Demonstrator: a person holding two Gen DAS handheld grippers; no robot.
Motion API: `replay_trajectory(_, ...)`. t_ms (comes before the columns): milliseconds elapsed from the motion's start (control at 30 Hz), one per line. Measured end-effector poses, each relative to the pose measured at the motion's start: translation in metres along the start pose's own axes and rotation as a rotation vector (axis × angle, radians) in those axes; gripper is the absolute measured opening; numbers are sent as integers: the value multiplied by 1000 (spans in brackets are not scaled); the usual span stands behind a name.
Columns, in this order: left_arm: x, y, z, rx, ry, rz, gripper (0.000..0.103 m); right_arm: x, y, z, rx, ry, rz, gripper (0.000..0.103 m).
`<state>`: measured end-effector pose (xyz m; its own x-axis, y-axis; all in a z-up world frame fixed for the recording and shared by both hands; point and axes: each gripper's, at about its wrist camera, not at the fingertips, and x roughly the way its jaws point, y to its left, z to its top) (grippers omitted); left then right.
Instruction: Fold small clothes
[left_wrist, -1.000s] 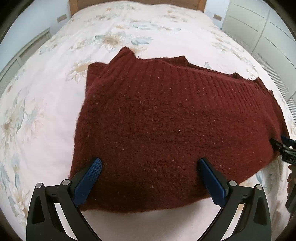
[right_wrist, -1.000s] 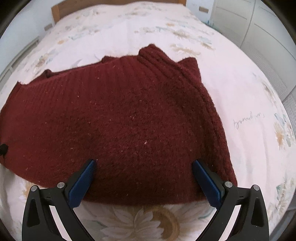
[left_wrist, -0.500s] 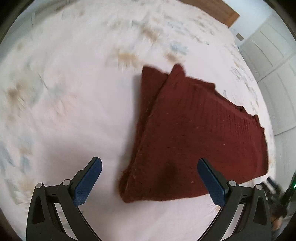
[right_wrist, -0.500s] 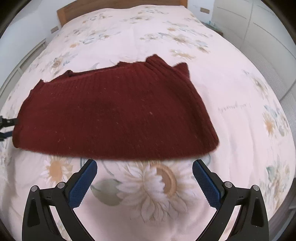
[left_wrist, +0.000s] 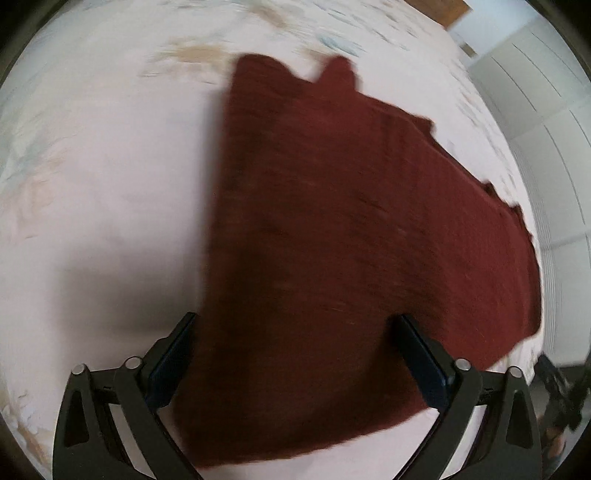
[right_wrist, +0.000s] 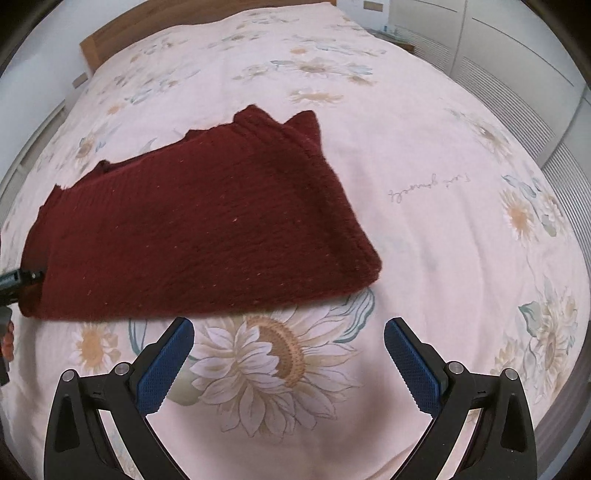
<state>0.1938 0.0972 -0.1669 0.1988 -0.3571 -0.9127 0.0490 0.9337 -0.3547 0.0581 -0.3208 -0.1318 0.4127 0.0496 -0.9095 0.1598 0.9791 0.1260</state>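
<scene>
Lying folded flat mid-bed, the sweater (right_wrist: 192, 229) awaits another fold: left gripper (left_wrist: 295, 354), jaws just narrowing but ungripped, straddles its end; right gripper (right_wrist: 288, 358) hangs released.

Blurred maroon sweater (left_wrist: 351, 240), wide-spread left tool (left_wrist: 295, 354)

Both wrist views look steeply down, close, sharing the folded maroon sweater (left_wrist: 351, 251) on the bed (right_wrist: 443, 229).
</scene>
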Motion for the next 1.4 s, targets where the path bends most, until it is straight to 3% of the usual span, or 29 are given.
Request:
replay_trajectory(67, 0, -11, -1, 46, -1, 4, 68, -1, -3, 1, 8, -4, 5, 103)
replay_trajectory(100, -2, -14, -1, 53, 2, -12, 61, -2, -4, 1, 12, -6, 7, 103)
replay_trajectory(133, -3, -16, 0, 48, 7, -33, 46, -2, -5, 2, 14, -9, 10, 103)
replay_trajectory(167, -5, -18, 1, 32, 17, -74, 38, -5, -8, 2, 18, -15, 14, 103)
replay_trajectory(433, -50, -79, 10, 133, -30, -80, 34, -22, -33, 5, 56, -66, 51, 103)
replay_trajectory(567, -75, -130, 22, 191, -66, -114, 34, -29, -51, 8, 85, -83, 67, 103)
replay_trajectory(733, -83, -206, 34, 302, -80, -76, 33, -41, -73, 14, 120, -110, 67, 103)
replay_trajectory(967, -37, -313, 33, 444, -43, 28, 33, -50, -100, 16, 145, -126, 51, 103)
replay_trajectory(1167, 25, -348, 9, 499, 32, 148, 33, -43, -118, 6, 174, -91, 45, 103)
replay_trajectory(1267, 61, -359, 1, 495, 61, 243, 35, -38, -124, 1, 180, -64, 37, 103)
replay_trajectory(1400, 73, -365, -4, 485, 64, 296, 42, -35, -130, -3, 185, -52, 31, 103)
